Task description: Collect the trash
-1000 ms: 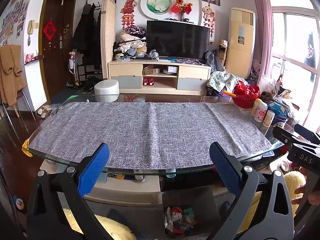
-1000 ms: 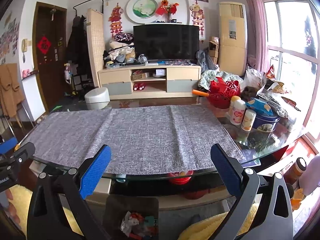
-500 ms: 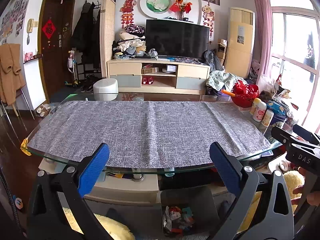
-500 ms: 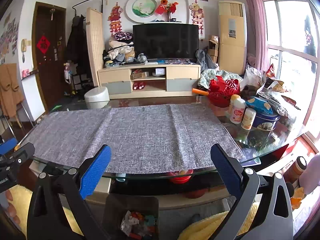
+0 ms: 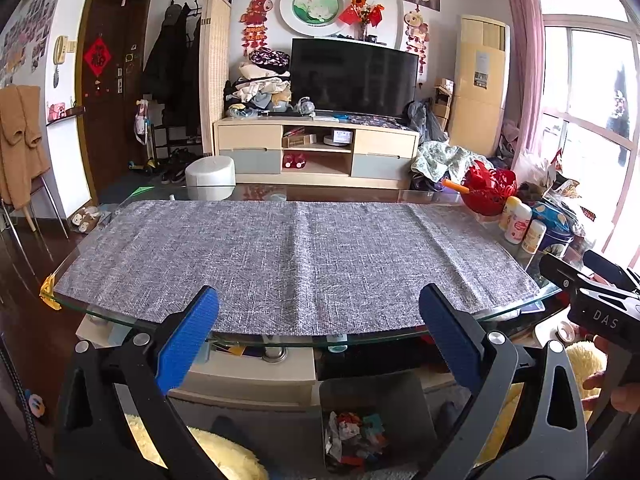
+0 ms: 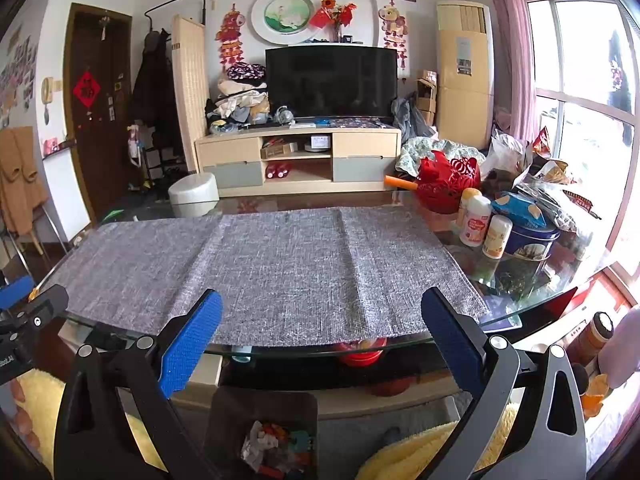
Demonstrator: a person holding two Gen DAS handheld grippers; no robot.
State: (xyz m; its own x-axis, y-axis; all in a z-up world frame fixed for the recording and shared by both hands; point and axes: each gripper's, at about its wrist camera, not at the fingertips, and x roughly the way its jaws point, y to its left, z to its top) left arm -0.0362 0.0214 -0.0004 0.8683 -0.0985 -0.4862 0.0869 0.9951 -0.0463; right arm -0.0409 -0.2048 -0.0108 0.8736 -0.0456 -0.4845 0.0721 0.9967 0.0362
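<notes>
1. Left gripper [image 5: 318,344]: blue pads spread wide, nothing between them. It sits just off the near edge of the glass table [image 5: 280,340], aimed across it.
2. Right gripper [image 6: 322,346]: spread just as wide, also empty, at the same near edge but closer to the table's right end.
3. Trash: the only visible trash is a heap of crumpled scraps [image 5: 354,438] in a dark bin [image 5: 372,390] on the floor, under the table's near edge. In both wrist views it lies below and between the fingers, so it is beneath each claw, not ahead of it.
4. Nearer hand: cannot tell. The bin sits slightly right of centre in the left view and left of centre in the right view, so it appears to stand between the two grippers.
5. Long axis: none to note; the heap is shapeless.
6. Surface: a grey woven cloth [image 5: 296,256] covers most of the glass top and carries no loose pieces. Bottles [image 6: 474,220], a blue tin [image 6: 528,240] and a red basket [image 6: 446,186] crowd the right end.
7. Judgement: collection looks finished or nearly so. Any remaining target would be at the cluttered right end, nearer the right gripper.
8. Room: a TV stand and television [image 5: 352,78] beyond the far edge, a window to the right, a door to the left.
</notes>
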